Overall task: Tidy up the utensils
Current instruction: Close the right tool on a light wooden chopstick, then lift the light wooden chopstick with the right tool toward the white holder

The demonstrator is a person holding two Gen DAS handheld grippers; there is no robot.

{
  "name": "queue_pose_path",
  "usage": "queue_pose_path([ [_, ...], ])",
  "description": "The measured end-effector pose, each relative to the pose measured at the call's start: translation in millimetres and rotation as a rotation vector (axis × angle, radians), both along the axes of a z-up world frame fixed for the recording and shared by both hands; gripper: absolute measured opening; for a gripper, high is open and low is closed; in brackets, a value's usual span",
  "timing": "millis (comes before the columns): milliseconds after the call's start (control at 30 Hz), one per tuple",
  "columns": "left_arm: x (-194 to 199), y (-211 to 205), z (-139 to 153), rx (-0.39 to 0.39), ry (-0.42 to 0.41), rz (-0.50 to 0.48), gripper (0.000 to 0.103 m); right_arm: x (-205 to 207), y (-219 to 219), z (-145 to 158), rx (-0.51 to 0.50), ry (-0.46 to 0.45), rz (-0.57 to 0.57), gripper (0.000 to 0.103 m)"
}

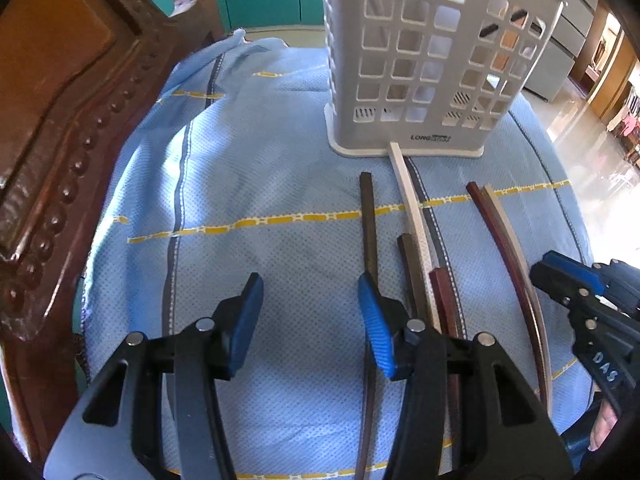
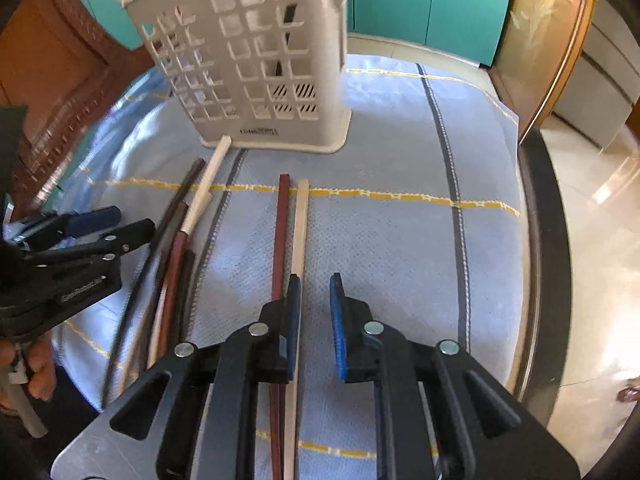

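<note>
Chopsticks (image 1: 414, 216) lie loose on the blue cloth (image 1: 248, 168) that covers the worktop (image 2: 538, 240), all in front of the white perforated holder (image 1: 416, 60), which stands upright at the far side.

The right claw (image 2: 314, 292) is empty, its jaws a modest gap apart. It hangs just right of a red-brown stick (image 2: 282, 224) and a cream stick (image 2: 301, 224) that lie touching, side by side. The left claw (image 1: 310, 284) is empty too, jaws wide, with one finger over a dark stick (image 1: 368, 216).

Risks, as I judge them:
- The touching pair may come up together, or one stick may get shoved aside as the jaws close.
- The sticks are thin and lie flat on soft fabric, so a low pinch could gather cloth instead.
- The left group overlaps, so lifting one stick may roll the others.
- A white stick (image 1: 404, 176) has its end touching the holder's base, and a tug there could nudge the tall, light holder.
- The two claws are near each other and could collide.

Count:
- One holder.
- Two claws.
- Six chopsticks that I can make out lying down: four in the left group and two in the pair. The overlap may hide more.
- Dark shapes show through the holder's holes. They may be sticks already inside, but I cannot tell how many.
</note>
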State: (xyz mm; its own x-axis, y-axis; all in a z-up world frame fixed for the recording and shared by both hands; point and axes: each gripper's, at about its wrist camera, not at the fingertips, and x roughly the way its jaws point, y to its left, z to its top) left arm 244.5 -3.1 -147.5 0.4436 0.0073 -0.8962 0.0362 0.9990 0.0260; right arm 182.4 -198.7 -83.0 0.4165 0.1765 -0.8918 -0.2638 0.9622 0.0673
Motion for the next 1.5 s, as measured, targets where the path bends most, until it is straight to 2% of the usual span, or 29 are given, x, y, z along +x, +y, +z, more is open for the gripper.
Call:
queue_pose_path([
  [100, -0.5, -2.4, -1.9, 0.007, -0.005, 0.002, 0.05, 4.8, 6.0, -1.4, -0.027, -0.017, -0.006, 0.015],
  [267, 5.4, -4.7, -2.0, 0.029, -0.02, 0.005, 0.053, 5.9, 10.7, 0.4, 0.015, 0.006, 0.008, 0.015],
  [400, 8.4, -5.6, -1.5, 0.042, -0.025, 0.005, 0.054, 6.3, 17.5, -4.0, -0.07, -0.009, 0.019, 0.016],
  [600, 4.8, -4.8, -0.1, 0.055, -0.027, 0.005, 0.058, 7.4, 12.0, -6.4, -0.069, 0.0, -0.005, 0.016],
  [667, 4.5, -3.8, -0.1, 0.054, -0.026, 0.005, 0.058, 5.8, 9.0, -5.0, -0.074, 0.003, -0.018, 0.008],
  [733, 3.9, -2.7, -0.7, 0.055, -0.024, 0.004, 0.058, 7.3, 6.2, -5.4, -0.06, 0.008, -0.036, 0.007],
  [833, 3.9, -0.7, -0.6, 0.051, -0.02, 0.006, 0.049, 8.9, -3.0, -2.7, -0.037, 0.017, -0.047, 0.007],
  [1000, 2.4, -1.0, -0.1, 0.042, -0.01, -0.009, 0.027, 12.0, -11.7, 3.1, -0.001, 0.015, -0.061, 0.007],
  [1100, 0.0, -4.8, -0.1, 0.051, -0.013, -0.018, 0.022, 14.8, -15.4, 1.0, -0.008, 0.02, -0.069, 0.007],
  [1267, -2.6, -9.0, -0.1, 0.06, -0.017, -0.017, 0.023, 16.0, -13.5, -4.5, -0.011, 0.036, -0.063, 0.007],
  [1500, -1.2, -6.1, -0.1, 0.067, -0.025, 0.004, 0.038, 13.8, -8.9, -6.4, -0.029, 0.027, -0.057, 0.013],
])
